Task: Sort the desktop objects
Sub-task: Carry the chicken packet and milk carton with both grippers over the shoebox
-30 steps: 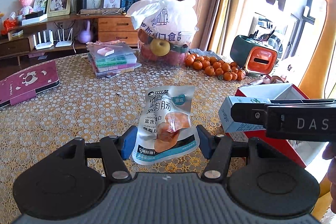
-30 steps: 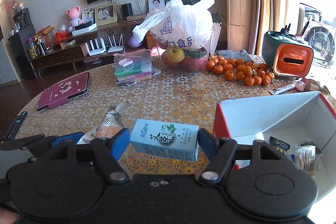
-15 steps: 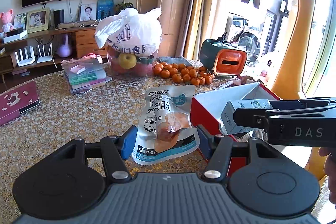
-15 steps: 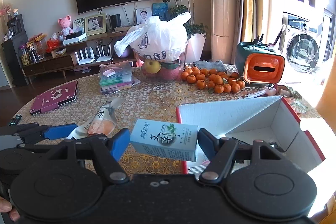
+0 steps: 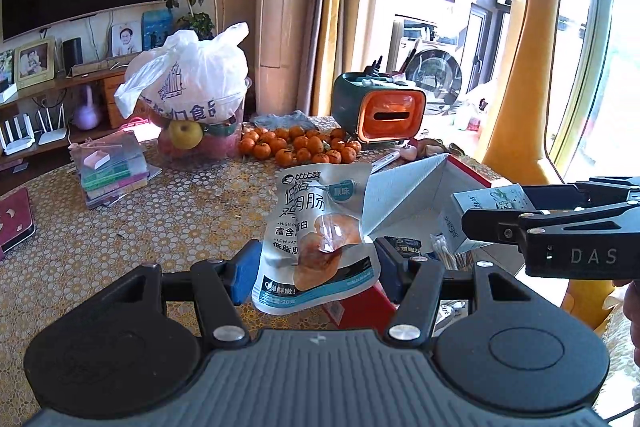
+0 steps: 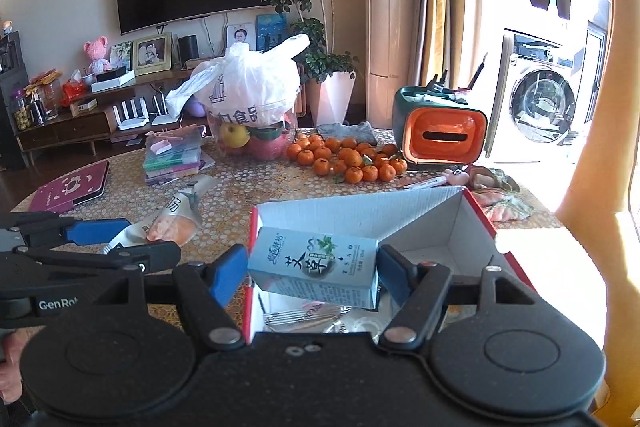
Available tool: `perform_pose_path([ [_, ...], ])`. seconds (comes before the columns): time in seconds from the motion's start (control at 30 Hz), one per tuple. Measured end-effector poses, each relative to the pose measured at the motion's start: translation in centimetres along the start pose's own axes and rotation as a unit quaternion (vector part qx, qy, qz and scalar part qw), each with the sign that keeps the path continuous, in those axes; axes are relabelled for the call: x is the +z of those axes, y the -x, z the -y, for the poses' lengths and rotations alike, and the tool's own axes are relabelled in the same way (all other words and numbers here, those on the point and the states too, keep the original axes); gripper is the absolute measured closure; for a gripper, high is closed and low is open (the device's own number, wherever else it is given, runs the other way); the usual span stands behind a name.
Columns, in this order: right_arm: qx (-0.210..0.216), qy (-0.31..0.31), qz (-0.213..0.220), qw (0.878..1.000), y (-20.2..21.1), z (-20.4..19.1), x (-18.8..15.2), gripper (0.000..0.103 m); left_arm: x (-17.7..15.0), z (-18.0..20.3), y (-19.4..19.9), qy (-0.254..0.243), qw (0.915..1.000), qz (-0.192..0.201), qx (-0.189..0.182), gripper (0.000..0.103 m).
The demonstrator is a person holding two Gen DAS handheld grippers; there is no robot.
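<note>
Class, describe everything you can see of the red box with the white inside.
The red box looks like corrugated cardboard, red outside and white inside. It sits open on the patterned table, its far wall or flap sloping up to a corner. Inside lie a dark packet, cotton swabs and other small items I cannot identify. The right gripper holds a pale blue carton over its near left corner; the left gripper's snack pouch hangs beside it.
</note>
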State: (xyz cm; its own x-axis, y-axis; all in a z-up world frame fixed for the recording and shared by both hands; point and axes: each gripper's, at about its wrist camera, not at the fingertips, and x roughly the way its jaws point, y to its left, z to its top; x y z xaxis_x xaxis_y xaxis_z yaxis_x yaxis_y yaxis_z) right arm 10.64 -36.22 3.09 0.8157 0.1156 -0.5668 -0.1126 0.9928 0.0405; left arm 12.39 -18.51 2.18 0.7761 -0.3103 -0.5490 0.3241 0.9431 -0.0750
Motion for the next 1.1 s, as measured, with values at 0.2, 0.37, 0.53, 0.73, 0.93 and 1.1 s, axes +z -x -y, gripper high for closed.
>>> perform_pose_path([
  [0.2, -0.016, -0.003, -0.003, 1.000, -0.2, 2.6, -0.5, 0.032, 0.7, 2.2, -1.4, -0.026, 0.9996, -0.005, -0.011, 0.044],
  [0.37, -0.031, -0.007, -0.008, 0.999, -0.5, 4.9, -0.9, 0.032, 1.2, 4.1, -2.7, -0.052, 0.9983, -0.009, -0.025, 0.044],
  [0.53, -0.041, -0.014, -0.014, 0.999, -1.3, 6.9, -1.4, 0.032, 1.2, 5.6, -4.1, -0.071, 0.9969, -0.018, -0.031, 0.044],
  [0.73, -0.043, -0.022, -0.022, 0.999, -2.5, 8.7, -2.0, 0.032, 1.1, 6.7, -6.1, -0.085, 0.9949, -0.042, -0.035, 0.044],
  [0.93, -0.040, -0.018, -0.031, 0.999, -3.5, 9.7, -2.4, 0.032, 1.3, 7.4, -8.4, -0.092, 0.9931, -0.064, -0.033, 0.044],
  [1.1, -0.037, -0.011, -0.040, 0.998, -4.4, 10.3, -2.8, 0.032, 1.4, 7.9, -10.3, -0.098, 0.9912, -0.082, -0.035, 0.044],
])
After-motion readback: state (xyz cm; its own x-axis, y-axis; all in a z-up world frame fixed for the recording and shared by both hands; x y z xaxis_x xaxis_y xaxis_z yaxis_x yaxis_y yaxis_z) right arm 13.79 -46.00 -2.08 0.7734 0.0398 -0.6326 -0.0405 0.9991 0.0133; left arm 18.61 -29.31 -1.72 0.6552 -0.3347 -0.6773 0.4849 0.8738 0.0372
